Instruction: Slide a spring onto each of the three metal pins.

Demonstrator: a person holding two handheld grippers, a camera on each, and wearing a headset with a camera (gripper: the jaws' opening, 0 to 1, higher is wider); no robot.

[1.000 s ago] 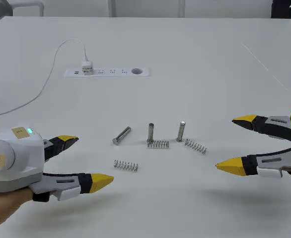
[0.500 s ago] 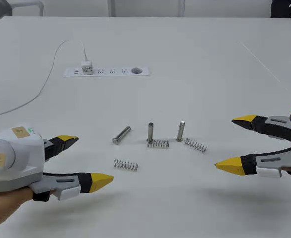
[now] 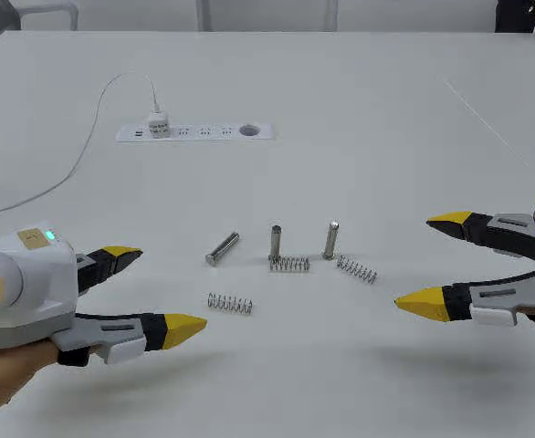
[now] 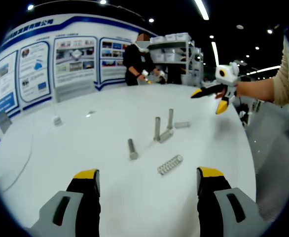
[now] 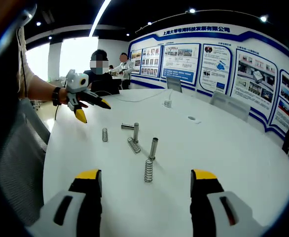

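Holding my left gripper and right gripper spread, I see coiled wire springs lying beside smooth cylindrical steel pins on a matte white table.

Head view is bright and flat, with soft light from overhead, so the white table nearly blows out toward the far edge. Shadows are just faint grey smudges under the left gripper and the right gripper. Everything's sharp there. Both gripper views are way moodier: dark ceiling, hard strip lights flaring white, a pale sheen on the table. Heavy fisheye too — the wall panels bow near the edges, and each view's own jaws at the bottom look a bit soft.
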